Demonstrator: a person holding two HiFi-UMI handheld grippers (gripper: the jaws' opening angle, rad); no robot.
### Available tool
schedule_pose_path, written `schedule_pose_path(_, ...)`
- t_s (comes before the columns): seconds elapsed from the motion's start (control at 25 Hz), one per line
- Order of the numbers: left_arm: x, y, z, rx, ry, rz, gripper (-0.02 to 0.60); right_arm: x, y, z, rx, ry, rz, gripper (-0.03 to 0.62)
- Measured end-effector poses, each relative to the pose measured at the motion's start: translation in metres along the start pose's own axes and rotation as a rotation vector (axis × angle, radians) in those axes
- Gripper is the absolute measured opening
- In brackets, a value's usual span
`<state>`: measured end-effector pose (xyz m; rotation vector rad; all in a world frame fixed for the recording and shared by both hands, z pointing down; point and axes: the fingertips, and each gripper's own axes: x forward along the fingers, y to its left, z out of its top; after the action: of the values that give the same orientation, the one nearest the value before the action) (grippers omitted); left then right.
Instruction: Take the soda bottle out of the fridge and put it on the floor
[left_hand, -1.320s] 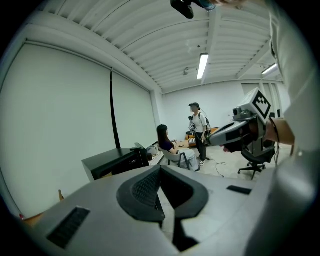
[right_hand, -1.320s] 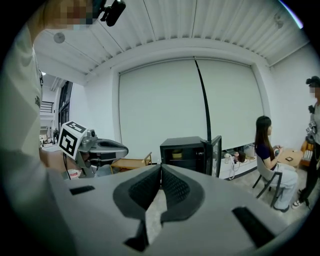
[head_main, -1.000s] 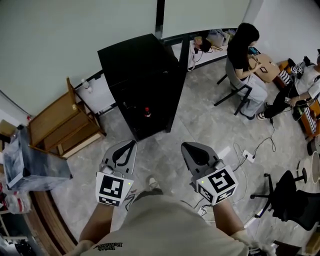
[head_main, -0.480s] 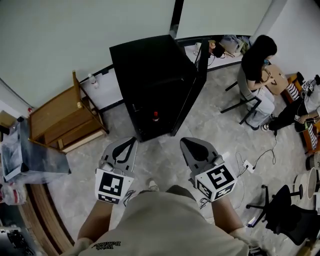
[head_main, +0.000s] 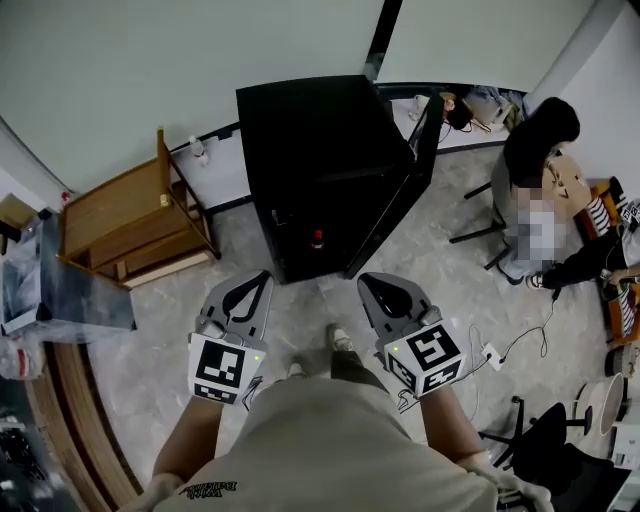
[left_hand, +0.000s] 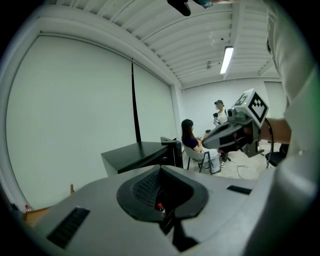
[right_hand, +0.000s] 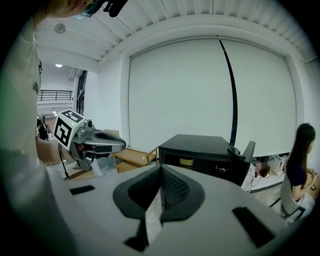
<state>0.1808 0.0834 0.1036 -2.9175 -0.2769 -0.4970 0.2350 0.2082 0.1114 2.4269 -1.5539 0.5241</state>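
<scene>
left gripper (head_main: 262, 283): jaws together at the tips, nothing between them. Held out in front of the person's body and aimed at the fridge.
right gripper (head_main: 370, 283): jaws closed tip to tip, empty. Level with the left gripper and well apart from it, aimed the same way.
soda bottle (head_main: 317, 239): red cap, upright on the bottom level inside the fridge, near the front edge. In the left gripper view it shows through the loop behind the closed tips, far off and not touched.
fridge (head_main: 320, 130): low black cabinet against the pale wall, standing on the grey tiled floor (head_main: 310, 300).
fridge door (head_main: 405, 190): swung open, on the right side in the head view.
yellow item (right_hand: 186, 161): on an upper shelf inside the fridge, seen in the right gripper view; can't tell what it is.
gap: both grippers are short of the fridge, with bare floor between their tips and the cabinet.
shoe (head_main: 340, 338): the person's own, on the floor between the two grippers.
wooden rack (head_main: 130, 225): left of the fridge, by the wall.
clear plastic box (head_main: 60, 300): far left, beside the rack.
seated person (head_main: 540, 150): on a chair right of the fridge, well apart from it.
power strip (head_main: 490, 352): on the floor right of the right gripper, with a cable running off it.
</scene>
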Motion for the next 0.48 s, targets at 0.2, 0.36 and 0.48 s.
schedule_pose_path(0.2,0.027,0.006,0.005,-0.027,0.034,0.072,0.006,0.023,-0.037,-0.008,-0.044,0.048,0.061,-0.003)
schedule_pose_path(0.36,0.050,0.008,0.006,-0.047,0.068,0.123,0.006,0.044,-0.065,-0.014,-0.063,0.078,0.122,-0.003)
schedule_pose_path(0.48,0.066,0.008,-0.002,-0.074,0.093,0.153,0.006,0.062,-0.081,-0.019,-0.052,0.078,0.170,-0.003)
